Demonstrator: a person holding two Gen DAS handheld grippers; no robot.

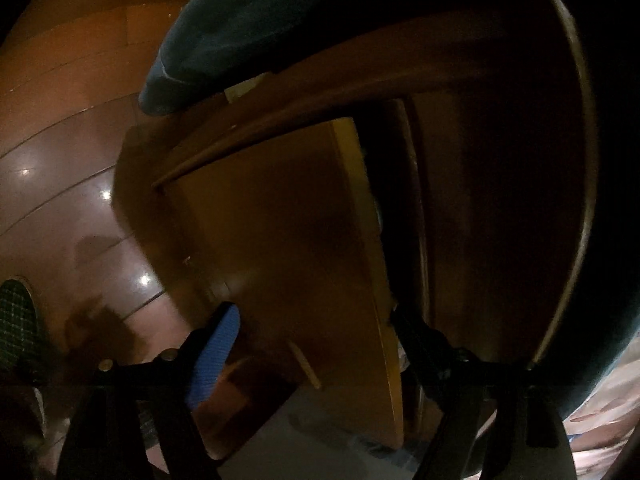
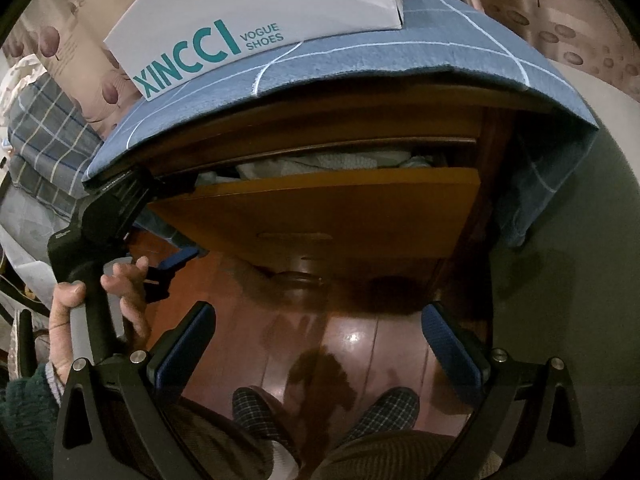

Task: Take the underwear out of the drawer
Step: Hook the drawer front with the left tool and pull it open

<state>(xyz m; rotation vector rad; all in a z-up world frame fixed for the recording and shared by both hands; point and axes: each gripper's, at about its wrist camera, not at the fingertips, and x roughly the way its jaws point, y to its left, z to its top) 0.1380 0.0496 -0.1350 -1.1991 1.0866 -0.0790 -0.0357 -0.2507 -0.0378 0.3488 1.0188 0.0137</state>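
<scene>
Two grippers, both spread and empty. My left gripper [image 1: 312,344] straddles the left end of the part-open drawer [image 2: 320,208]; the underwear [image 2: 320,162] lies inside behind its top edge, above my farther right gripper [image 2: 316,344].

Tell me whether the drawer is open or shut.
Partly open: the drawer front stands out from the cabinet, and light fabric shows in the gap above it.
</scene>
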